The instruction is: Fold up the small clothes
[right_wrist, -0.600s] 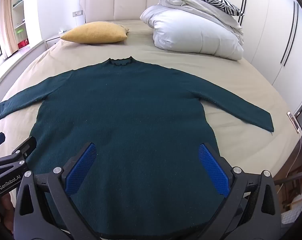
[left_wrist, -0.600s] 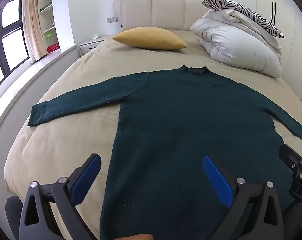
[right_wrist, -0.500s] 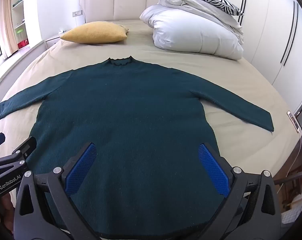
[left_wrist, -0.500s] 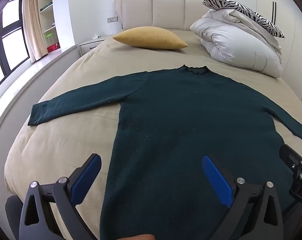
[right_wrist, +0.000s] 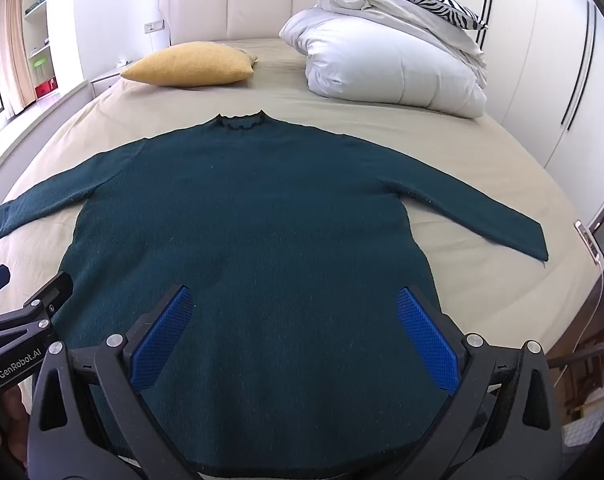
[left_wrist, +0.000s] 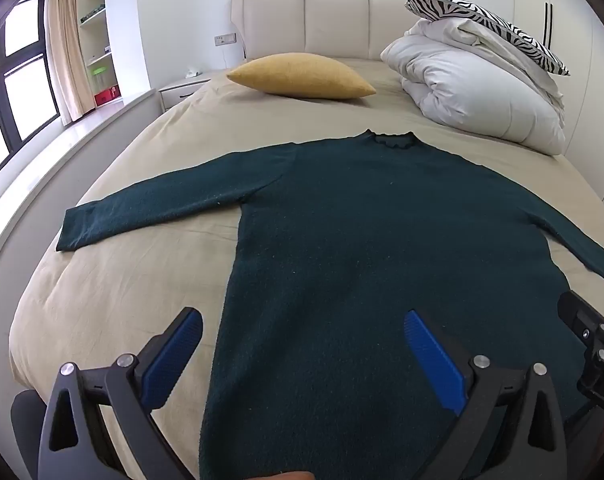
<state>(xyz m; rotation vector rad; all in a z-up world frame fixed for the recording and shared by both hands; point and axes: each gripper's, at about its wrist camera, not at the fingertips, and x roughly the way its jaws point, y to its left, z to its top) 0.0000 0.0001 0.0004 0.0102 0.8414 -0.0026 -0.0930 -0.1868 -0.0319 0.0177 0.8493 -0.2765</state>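
Sweater point(right_wrist: 245, 216) spread flat on bed point(right_wrist: 482, 152), collar toward 12 o'clock, sleeves out toward 9 and 3. Left hand-held gripper point(left_wrist: 302, 344) wide apart above hem near 7 o'clock, empty. Right hand-held gripper point(right_wrist: 295, 320) likewise wide, empty, above hem toward 5 o'clock.

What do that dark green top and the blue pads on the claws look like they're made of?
The dark green sweater looks like a soft matte knit, maybe wool or a blend: fuzzy surface, pale lint specks, ruffled knit collar. The blue pads on the right claw look like rubbery plastic with a fine dotted grip pattern; those on the left claw look ridged.
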